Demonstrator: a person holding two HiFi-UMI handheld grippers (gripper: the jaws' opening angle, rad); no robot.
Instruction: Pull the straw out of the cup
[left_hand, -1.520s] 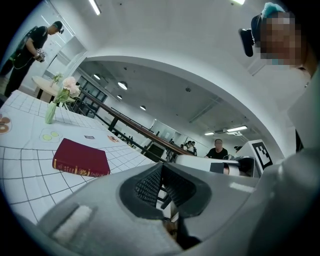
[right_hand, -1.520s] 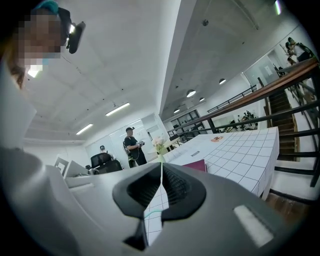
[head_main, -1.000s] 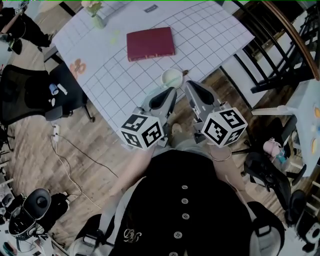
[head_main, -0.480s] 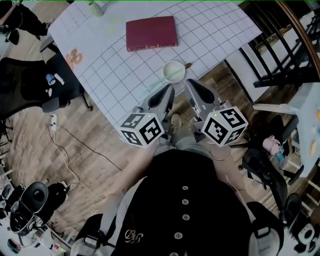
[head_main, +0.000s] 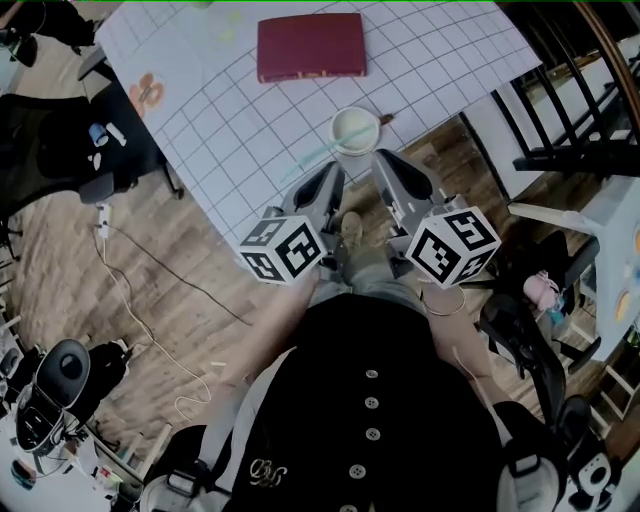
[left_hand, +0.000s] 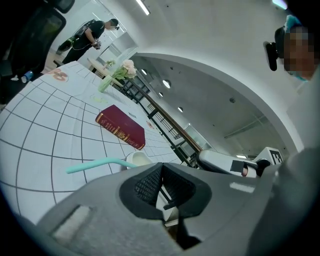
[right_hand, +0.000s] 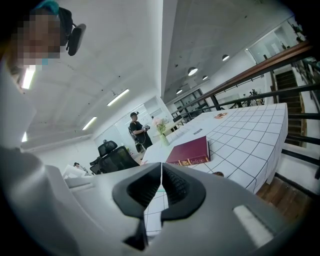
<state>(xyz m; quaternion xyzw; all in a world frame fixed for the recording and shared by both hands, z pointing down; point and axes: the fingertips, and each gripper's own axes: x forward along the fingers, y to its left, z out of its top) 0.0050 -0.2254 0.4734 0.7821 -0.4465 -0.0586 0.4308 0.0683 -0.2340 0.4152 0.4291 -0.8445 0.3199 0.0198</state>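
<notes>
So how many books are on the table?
1. The dark red book lies flat on the gridded table, beyond the cup from the person. The table's far end is out of frame, so more could be hidden.

Entry: I recorded the cup (head_main: 355, 130) as small, round and pale, upright with its mouth open to the top. It stood on the white gridded surface (head_main: 230, 110), close to the edge nearest me. The straw (head_main: 318, 157) was a thin pale-teal tube with a bend. One end sat inside the cup, and the rest leaned out over the rim to my left. In my left gripper view, the straw (left_hand: 95, 163) ran roughly level above the surface, free end pointing away from the cup (left_hand: 139, 158). Cup contents: could not tell.
</notes>
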